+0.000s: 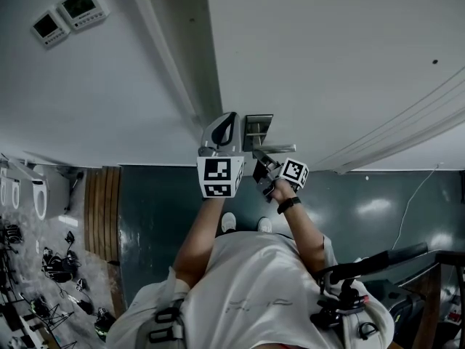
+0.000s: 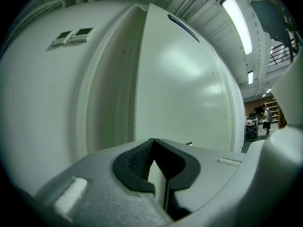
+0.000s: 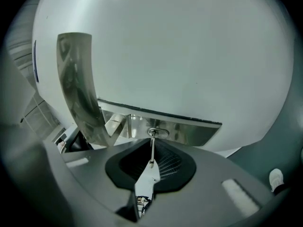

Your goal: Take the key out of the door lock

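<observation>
A thin metal key (image 3: 151, 149) sticks out of the lock cylinder (image 3: 157, 132) in the steel lock plate (image 3: 189, 132) of the white door (image 1: 327, 57). My right gripper (image 3: 151, 163) is shut on the key, whose shaft runs between the black pads. In the head view the right gripper (image 1: 267, 171) is at the lock plate (image 1: 258, 131). The curved door handle (image 3: 78, 89) rises to the left of the key. My left gripper (image 1: 220, 138) is held up by the door's edge, beside the plate. Its jaws (image 2: 154, 148) are shut with nothing between them.
Two wall control panels (image 1: 69, 13) hang left of the door frame (image 1: 174, 71). On the floor are a slatted wooden panel (image 1: 102, 213) and cables with gear (image 1: 54, 264) at the left. A black stand (image 1: 363, 275) is at the lower right. A person (image 2: 267, 117) stands far off.
</observation>
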A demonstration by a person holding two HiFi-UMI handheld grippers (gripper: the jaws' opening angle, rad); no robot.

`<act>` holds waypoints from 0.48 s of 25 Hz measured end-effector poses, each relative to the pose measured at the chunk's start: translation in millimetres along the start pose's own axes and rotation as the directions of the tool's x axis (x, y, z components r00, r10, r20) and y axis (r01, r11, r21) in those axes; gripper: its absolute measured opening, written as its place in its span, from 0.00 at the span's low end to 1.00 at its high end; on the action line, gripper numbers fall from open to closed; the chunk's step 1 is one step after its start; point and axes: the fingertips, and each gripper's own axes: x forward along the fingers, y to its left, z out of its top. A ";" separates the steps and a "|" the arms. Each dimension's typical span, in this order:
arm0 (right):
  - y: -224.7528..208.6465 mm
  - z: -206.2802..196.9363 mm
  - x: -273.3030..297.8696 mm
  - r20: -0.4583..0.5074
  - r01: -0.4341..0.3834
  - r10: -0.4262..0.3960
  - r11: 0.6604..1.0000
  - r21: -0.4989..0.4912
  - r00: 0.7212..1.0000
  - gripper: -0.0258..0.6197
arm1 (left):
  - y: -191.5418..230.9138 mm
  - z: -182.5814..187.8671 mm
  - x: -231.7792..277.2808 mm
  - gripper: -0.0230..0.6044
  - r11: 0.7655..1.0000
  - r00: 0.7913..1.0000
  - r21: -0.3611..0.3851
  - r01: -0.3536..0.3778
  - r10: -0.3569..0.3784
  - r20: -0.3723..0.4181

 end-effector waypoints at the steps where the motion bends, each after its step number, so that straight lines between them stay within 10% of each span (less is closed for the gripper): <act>1: 0.2 0.0 0.0 0.003 0.005 -0.005 1.000 0.004 1.000 0.08 | 0.1 -0.4 0.0 0.04 1.000 1.000 0.003 -0.001 0.001 0.000; 12: -0.4 -4.2 -6.9 0.047 0.027 -0.030 0.998 0.052 0.998 0.08 | -11.8 -11.1 1.8 0.04 0.997 0.996 -0.012 0.079 -0.080 -0.030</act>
